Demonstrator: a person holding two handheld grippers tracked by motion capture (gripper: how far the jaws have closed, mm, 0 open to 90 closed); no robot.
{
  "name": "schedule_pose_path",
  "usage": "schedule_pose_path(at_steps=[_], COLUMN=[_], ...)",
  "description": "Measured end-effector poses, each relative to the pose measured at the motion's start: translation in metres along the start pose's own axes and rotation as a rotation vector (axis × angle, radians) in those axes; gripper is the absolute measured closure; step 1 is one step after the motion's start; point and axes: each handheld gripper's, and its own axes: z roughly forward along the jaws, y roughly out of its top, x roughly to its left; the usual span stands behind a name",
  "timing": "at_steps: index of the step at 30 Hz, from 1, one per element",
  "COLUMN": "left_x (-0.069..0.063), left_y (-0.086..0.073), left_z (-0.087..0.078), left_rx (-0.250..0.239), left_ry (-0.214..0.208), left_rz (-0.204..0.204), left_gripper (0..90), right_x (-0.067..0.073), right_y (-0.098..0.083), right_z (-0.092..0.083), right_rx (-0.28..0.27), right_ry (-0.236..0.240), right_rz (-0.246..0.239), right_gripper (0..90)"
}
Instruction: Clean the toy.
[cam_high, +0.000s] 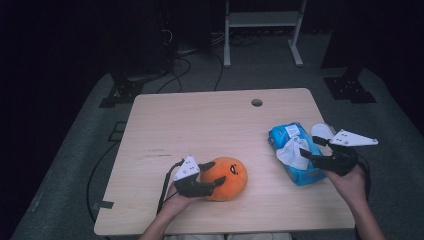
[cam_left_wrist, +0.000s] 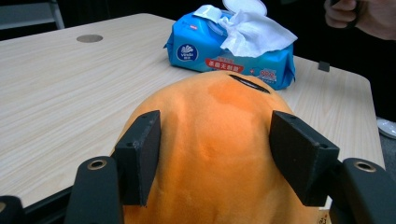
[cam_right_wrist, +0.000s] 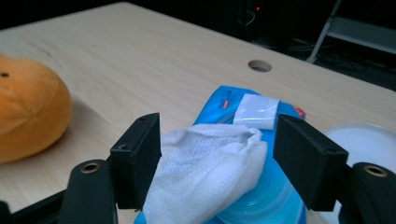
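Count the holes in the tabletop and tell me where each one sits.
1. The round hole sits near the table's far edge, right of centre, beyond the blue wipes pack; more could be hidden under the pack or the orange plush.

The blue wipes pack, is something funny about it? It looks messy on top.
Yes. The blue wipes pack has its round white lid flipped open, and one wipe sticks out of the top, crumpled and half pulled. The right gripper has its open jaws around that wipe. The orange plush toy looks fine.

A pale wooden table (cam_high: 200, 125) carries an orange plush (cam_high: 228, 178) and a blue wipes pack (cam_high: 295, 152).
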Motion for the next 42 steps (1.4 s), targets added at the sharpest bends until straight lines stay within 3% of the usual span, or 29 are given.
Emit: schedule_pose_path(at_steps=[4, 7, 9, 10, 11, 14, 17, 23, 35, 42], left_x=[0.001, 0.002, 0.001, 0.001, 0.001, -0.001, -0.001, 0.001, 0.000, 0.001], left_y=[0.000, -0.001, -0.001, -0.001, -0.001, -0.001, -0.001, -0.004, -0.006, -0.006], left_z=[0.000, -0.001, 0.000, 0.000, 0.000, 0.001, 0.000, -0.002, -0.004, -0.002], left_rx=[0.003, 0.005, 0.006, 0.006, 0.008, 0.005, 0.007, 0.010, 0.008, 0.007], left_ry=[-0.009, -0.010, -0.010, -0.008, -0.009, -0.007, -0.004, -0.002, 0.010, 0.008], left_rz=[0.004, 0.014, 0.016, 0.018, 0.022, 0.030, 0.036, 0.030, 0.027, 0.023], left_gripper=[34.8, 34.2, 34.0, 33.8, 33.8, 33.5, 33.4, 33.4, 33.4, 33.4], right_x=[0.003, 0.002, 0.000, -0.001, -0.001, -0.001, -0.003, -0.009, -0.001, 0.009], right_y=[-0.004, -0.009, -0.013, -0.015, -0.015, -0.017, -0.018, -0.012, 0.011, 0.032], right_z=[0.012, 0.027, 0.032, 0.035, 0.035, 0.037, 0.040, 0.036, 0.024, 0.004], right_rx=[0.047, 0.128, 0.139, 0.148, 0.148, 0.162, 0.187, 0.154, 0.084, -0.019], right_ry=[-0.004, -0.057, -0.051, -0.057, -0.057, -0.073, -0.052, -0.001, 0.042, 0.112], right_rz=[-0.005, -0.010, 0.015, 0.025, 0.025, 0.020, 0.047, 0.095, 0.070, 0.072], right_gripper=[32.3, 35.7, 39.3, 47.8, 47.8, 66.0, 83.5, 89.5, 89.7, 89.8])
